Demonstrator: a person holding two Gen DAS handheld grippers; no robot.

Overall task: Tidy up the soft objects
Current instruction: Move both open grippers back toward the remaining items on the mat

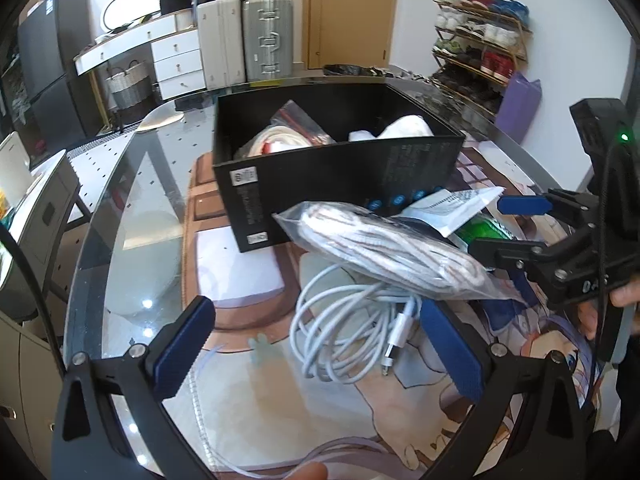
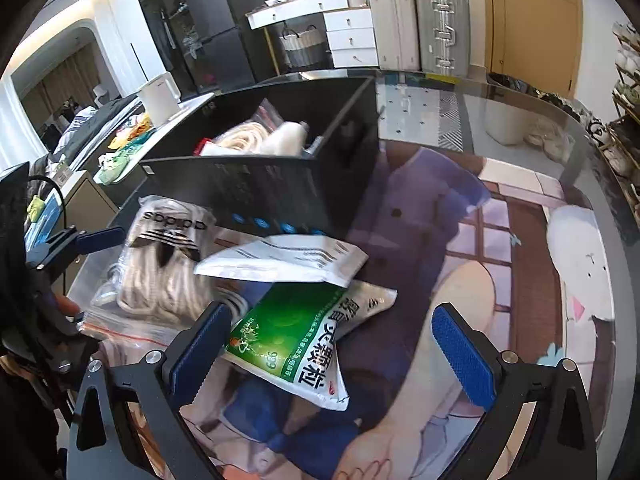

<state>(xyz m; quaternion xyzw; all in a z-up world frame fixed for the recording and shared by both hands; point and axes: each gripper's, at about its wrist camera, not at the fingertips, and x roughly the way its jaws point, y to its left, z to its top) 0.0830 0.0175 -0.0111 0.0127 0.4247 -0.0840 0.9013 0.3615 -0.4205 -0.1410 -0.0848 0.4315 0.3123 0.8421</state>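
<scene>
Left gripper (image 1: 320,344) stands with its blue-padded fingers spread wide and nothing between the pads; the coiled white cable (image 1: 352,328) lies on the mat in the gap, its plug end near the right finger, touching neither pad as far as can be told. Just beyond, a clear bag of pale rope (image 1: 384,248) lies tilted across the cable, its far end leaning against the near wall of the black box (image 1: 320,176). Right gripper (image 2: 332,354) is likewise wide apart and empty; the green-and-white packet (image 2: 296,340) lies flat on the mat between its fingers, close against the left pad. A white printed pouch (image 2: 280,260) overlaps the packet's far edge and rests just in front of the box. The rope bag sits left of these in the right wrist view, with a black three-stripe logo showing on it. The box stands open on the printed mat (image 1: 248,280), which covers a glass table (image 1: 120,216); inside it are a bagged coil of cream rope (image 2: 244,138) and a white soft bundle (image 1: 404,128). Far side of the room: two suitcases (image 1: 244,40), a white drawer unit (image 1: 176,60), a wooden door, a shoe rack (image 1: 480,44) at the right.
</scene>
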